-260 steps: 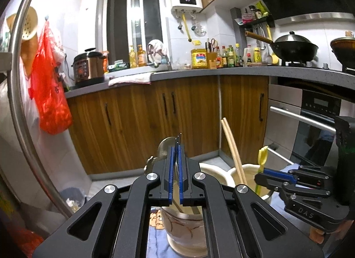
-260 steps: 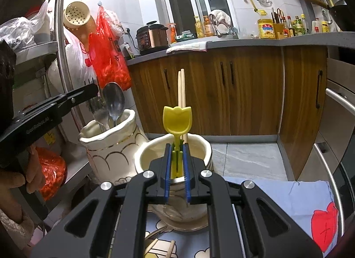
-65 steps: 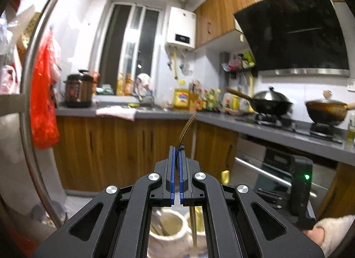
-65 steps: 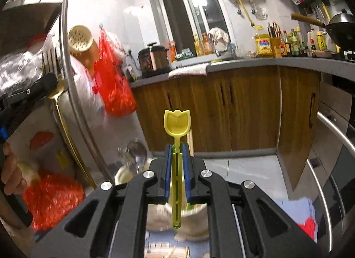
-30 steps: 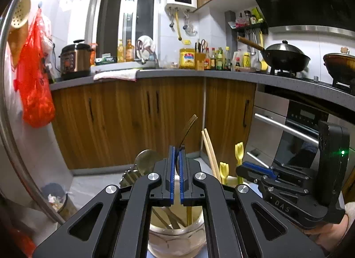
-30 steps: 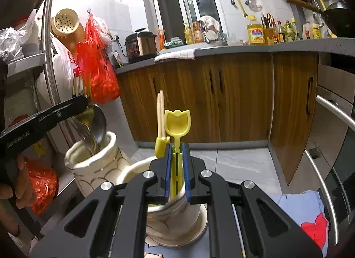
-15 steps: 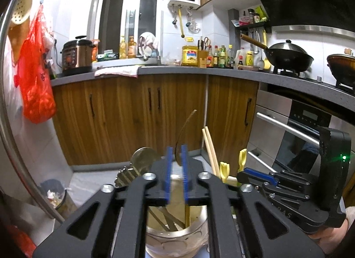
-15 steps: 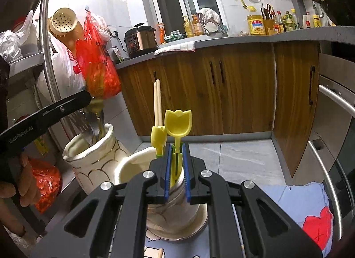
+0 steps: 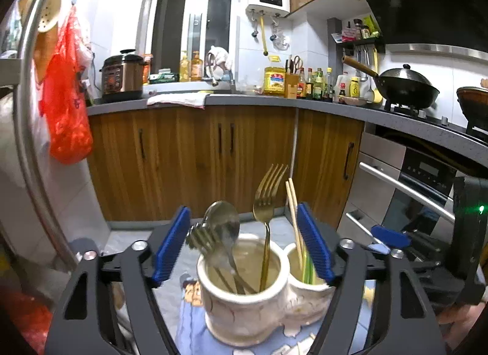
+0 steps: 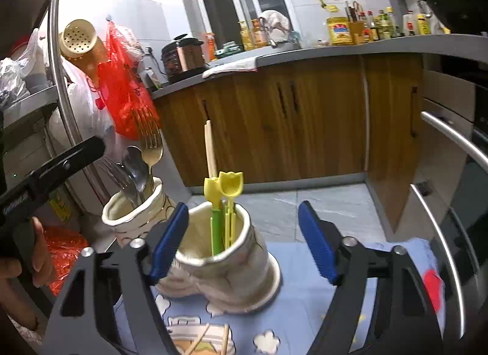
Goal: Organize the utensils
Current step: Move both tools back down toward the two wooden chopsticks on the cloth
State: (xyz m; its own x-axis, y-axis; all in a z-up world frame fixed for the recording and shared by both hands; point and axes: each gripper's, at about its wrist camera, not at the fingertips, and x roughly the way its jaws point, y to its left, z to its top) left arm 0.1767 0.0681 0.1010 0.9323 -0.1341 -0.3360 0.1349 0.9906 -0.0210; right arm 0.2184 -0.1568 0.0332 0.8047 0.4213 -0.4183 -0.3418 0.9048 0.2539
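Both tools just let go, jaws opening wide: left tool (image 9: 244, 243) empty, gold fork (image 9: 268, 202) upright in left pot (image 9: 244, 303). Right tool (image 10: 241, 240) empty, yellow scoop (image 10: 231, 185) in right pot (image 10: 241, 266). Pots touching, near surface's far edge, on blue cloth (image 10: 305, 309).

Handling imo: fork stiff, slick metal, grab mid-handle. Scoop light plastic, pinch stem. Pots ceramic, fragile, tippy.

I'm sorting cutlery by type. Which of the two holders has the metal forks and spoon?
The left holder, nearest the left gripper. The right holder has only chopsticks and yellow plastic utensils.
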